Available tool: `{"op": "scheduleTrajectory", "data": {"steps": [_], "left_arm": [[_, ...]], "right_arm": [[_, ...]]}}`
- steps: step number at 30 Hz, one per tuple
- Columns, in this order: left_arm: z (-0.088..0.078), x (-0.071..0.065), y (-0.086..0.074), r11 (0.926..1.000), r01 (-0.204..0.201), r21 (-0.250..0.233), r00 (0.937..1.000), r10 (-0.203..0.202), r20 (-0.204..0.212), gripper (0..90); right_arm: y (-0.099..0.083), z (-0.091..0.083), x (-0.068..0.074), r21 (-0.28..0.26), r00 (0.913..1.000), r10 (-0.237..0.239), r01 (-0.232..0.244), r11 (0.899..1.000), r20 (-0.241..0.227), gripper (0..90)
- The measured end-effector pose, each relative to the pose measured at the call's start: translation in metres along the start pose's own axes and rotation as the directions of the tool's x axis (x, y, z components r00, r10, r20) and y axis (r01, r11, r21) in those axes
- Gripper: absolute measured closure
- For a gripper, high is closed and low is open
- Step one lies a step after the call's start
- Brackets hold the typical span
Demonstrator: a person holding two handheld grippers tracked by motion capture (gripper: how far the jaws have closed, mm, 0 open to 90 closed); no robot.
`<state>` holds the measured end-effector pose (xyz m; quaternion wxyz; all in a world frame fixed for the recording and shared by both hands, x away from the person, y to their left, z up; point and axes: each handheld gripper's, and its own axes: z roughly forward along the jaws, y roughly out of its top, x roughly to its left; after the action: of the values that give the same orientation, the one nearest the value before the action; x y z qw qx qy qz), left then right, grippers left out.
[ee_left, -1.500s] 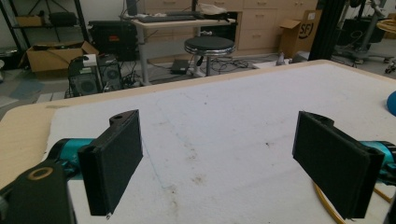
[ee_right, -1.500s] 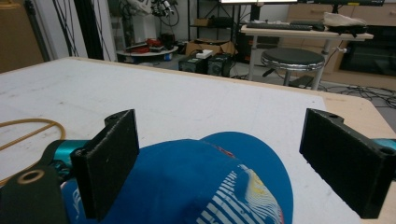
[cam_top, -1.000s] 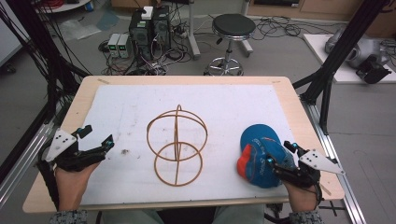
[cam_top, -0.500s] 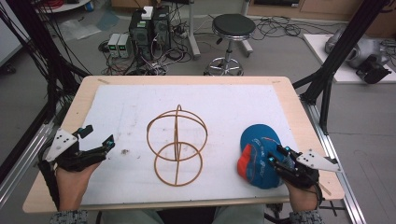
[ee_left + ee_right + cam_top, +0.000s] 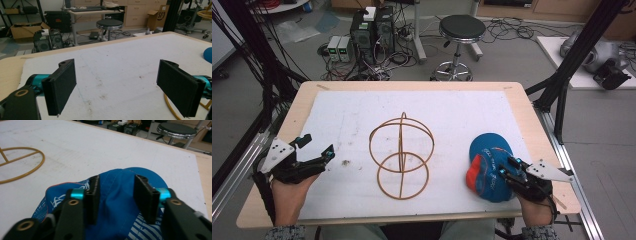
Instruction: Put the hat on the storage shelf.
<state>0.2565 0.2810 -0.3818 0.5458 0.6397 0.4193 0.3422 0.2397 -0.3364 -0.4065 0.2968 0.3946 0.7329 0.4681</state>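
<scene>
- The right gripper (image 5: 511,168) is sitting over the blue cap (image 5: 488,165) at the near right of the white mat (image 5: 462,115), its jaws partly closed, straddling a fold of crown fabric; whether they are pinching it I cannot tell.
- A thin pinch is risking the soft cloth slipping free, or the cap sagging and swinging on lifting.
- The left gripper (image 5: 314,152) is hovering wide open at the near left, holding nothing.
- The wire stand (image 5: 402,150) is standing mid-table between them; a dangling cap is likely snagging or tipping it.
</scene>
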Motion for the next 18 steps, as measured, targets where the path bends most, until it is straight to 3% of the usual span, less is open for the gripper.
{"op": "scheduleTrajectory", "data": {"steps": [9,18], "left_arm": [[-0.0004,0.0001,0.0004,1.0,0.005,-0.007,1.0,-0.005,0.002,16.2],[-0.001,0.0005,0.0013,1.0,0.003,-0.008,1.0,-0.003,0.002,16.2]], "right_arm": [[0.0017,-0.0009,0.0009,0.031,0.9999,0.014,-0.014,0.999,-0.008,87.4],[0.0065,-0.0046,-0.0032,0.004,0.9934,0.111,-0.111,0.994,-0.029,89.7]]}}
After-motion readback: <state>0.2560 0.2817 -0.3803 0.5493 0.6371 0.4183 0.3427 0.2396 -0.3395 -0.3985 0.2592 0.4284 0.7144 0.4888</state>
